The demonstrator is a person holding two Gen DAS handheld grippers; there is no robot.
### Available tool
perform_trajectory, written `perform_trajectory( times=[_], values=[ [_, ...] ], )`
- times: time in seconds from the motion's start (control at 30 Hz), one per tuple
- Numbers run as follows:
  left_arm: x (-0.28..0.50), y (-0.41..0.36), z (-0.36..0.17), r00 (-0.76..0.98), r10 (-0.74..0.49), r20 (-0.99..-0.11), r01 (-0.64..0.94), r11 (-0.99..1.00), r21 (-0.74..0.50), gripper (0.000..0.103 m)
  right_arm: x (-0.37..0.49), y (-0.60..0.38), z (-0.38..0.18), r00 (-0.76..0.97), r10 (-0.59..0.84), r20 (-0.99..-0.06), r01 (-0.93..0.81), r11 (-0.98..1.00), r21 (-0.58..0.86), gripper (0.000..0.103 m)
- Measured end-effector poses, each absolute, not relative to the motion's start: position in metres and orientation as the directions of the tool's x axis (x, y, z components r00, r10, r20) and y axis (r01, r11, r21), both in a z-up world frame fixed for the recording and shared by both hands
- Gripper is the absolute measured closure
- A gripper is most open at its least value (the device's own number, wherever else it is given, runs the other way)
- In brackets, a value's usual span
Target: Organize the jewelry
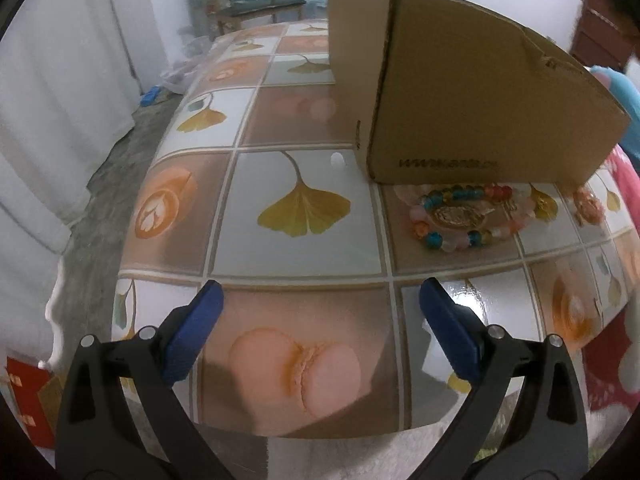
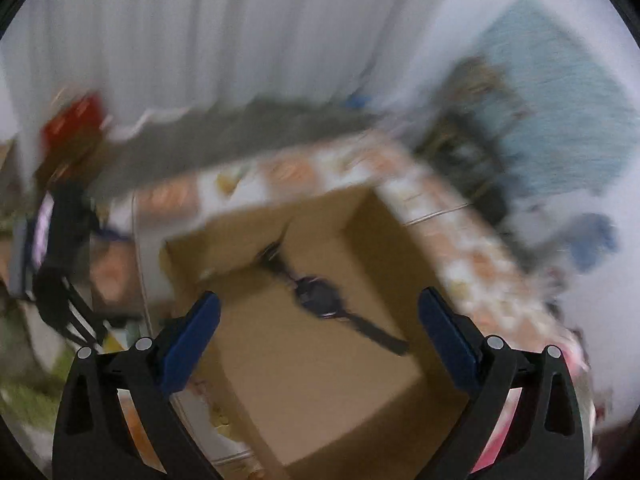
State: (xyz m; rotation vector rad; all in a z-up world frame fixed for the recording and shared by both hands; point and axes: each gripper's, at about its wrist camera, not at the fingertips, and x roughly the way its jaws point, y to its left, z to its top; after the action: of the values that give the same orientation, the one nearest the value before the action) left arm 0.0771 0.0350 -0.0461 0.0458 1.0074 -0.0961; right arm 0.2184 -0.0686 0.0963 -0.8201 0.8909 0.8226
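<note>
The left tongs gape wide and hold nothing above the tile-patterned desk; to their right a beaded bracelet lies just before a cardboard box. In the blurred right view, the right tongs, equally wide and holding nothing, hang over the open box, where a dark wristwatch lies.

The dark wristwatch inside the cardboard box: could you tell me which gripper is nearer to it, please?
Right. The right gripper hangs open over the cardboard box, just above the wristwatch. The left gripper hangs open over the table, outside the box.
</note>
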Motion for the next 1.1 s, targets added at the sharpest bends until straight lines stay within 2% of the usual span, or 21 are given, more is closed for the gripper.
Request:
perform_trajectory(
  times=[0.2, 0.27, 0.4, 0.43, 0.57, 0.7, 0.87, 1.0, 1.03, 1.1],
  values=[
    [0.079, 0.035, -0.047, 0.526, -0.070, -0.848, 0.128, 0.992, -0.002, 0.008, 0.262, -0.041, 0.028, 0.279, 0.187, -0.942, -0.907, 0.374, -0.195, 0.013],
    [0.079, 0.034, -0.047, 0.527, -0.073, -0.847, 0.136, 0.991, 0.000, 0.008, 0.273, -0.039, 0.015, 0.252, 0.169, -0.953, -0.904, 0.392, -0.170, 0.020],
    [0.080, 0.035, -0.047, 0.523, -0.082, -0.848, 0.145, 0.989, -0.007, 0.008, 0.288, -0.044, -0.006, 0.262, 0.102, -0.960, -0.865, 0.467, -0.186, 0.029],
    [0.080, 0.035, -0.047, 0.524, -0.083, -0.847, 0.146, 0.989, -0.006, 0.008, 0.293, -0.047, -0.009, 0.267, 0.086, -0.960, -0.839, 0.511, -0.188, 0.033],
    [0.080, 0.036, -0.048, 0.528, -0.086, -0.845, 0.148, 0.989, -0.008, 0.008, 0.316, -0.067, -0.010, 0.279, 0.092, -0.956, -0.652, 0.748, -0.119, 0.033],
    [0.079, 0.036, -0.047, 0.529, -0.084, -0.844, 0.146, 0.989, -0.007, 0.008, 0.335, -0.089, -0.009, 0.264, 0.110, -0.958, -0.458, 0.889, -0.024, 0.033],
    [0.078, 0.037, -0.047, 0.532, -0.083, -0.842, 0.137, 0.991, -0.011, 0.008, 0.325, -0.097, 0.020, 0.351, 0.077, -0.933, -0.438, 0.894, -0.091, 0.034],
    [0.076, 0.038, -0.047, 0.533, -0.082, -0.842, 0.135, 0.991, -0.011, 0.007, 0.282, -0.111, 0.084, 0.509, 0.094, -0.856, -0.460, 0.870, -0.178, 0.034],
    [0.077, 0.038, -0.047, 0.533, -0.081, -0.842, 0.135, 0.991, -0.010, 0.007, 0.261, -0.116, 0.107, 0.558, 0.122, -0.821, -0.463, 0.867, -0.186, 0.033],
    [0.077, 0.037, -0.046, 0.533, -0.079, -0.842, 0.132, 0.991, -0.009, 0.007, 0.226, -0.125, 0.134, 0.626, 0.158, -0.763, -0.458, 0.867, -0.196, 0.023]
  ],
)
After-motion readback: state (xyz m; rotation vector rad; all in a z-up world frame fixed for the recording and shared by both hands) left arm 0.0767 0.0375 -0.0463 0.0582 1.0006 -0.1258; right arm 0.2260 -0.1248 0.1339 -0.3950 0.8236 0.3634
